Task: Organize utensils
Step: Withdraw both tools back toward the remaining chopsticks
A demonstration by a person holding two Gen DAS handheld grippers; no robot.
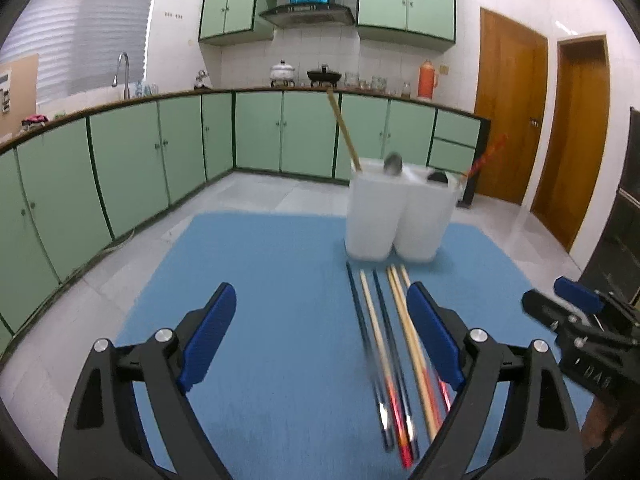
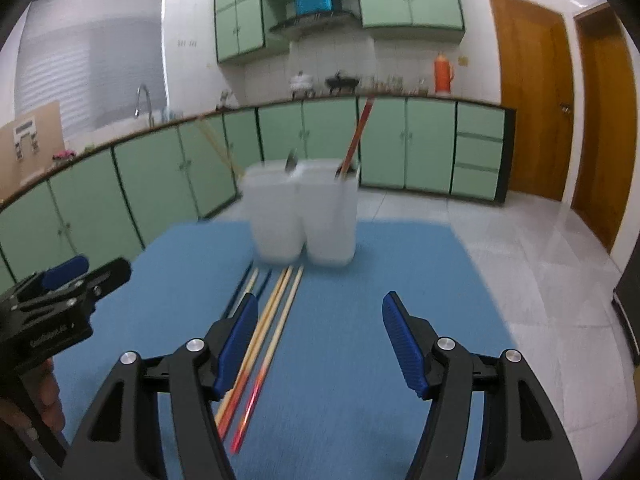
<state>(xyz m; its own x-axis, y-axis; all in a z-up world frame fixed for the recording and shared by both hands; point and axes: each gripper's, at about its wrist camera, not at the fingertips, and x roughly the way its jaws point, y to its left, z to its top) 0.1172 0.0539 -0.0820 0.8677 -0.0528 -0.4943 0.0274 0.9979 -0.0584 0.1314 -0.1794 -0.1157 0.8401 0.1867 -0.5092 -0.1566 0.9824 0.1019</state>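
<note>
In the left wrist view my left gripper (image 1: pixel 322 340) fills the lower part of the frame, jaws spread wide with nothing between the pads but bare blue mat (image 1: pixel 256 280). Just right of centre, the loose chopsticks (image 1: pixel 384 344) lie side by side in a row running from the bottom edge up toward the white utensil holder (image 1: pixel 394 216), which stands right of centre, above them, at the mat's far side. A wooden chopstick (image 1: pixel 344 132) leans out of its left compartment, a spoon (image 1: pixel 394 163) shows at the middle, and a red chopstick (image 1: pixel 486 156) leans out on the right. My right gripper (image 1: pixel 576 300) sits at the right edge, beside the row.

In the right wrist view that gripper (image 2: pixel 316 344) is also spread and empty, with the row under its left finger.

The risk, as I judge it: the sticks lie nearly touching, so closing on one could catch its neighbour or roll the row apart. Both grippers crowd the same bundle and could collide. A badly angled stick could also tip the light holder.
</note>
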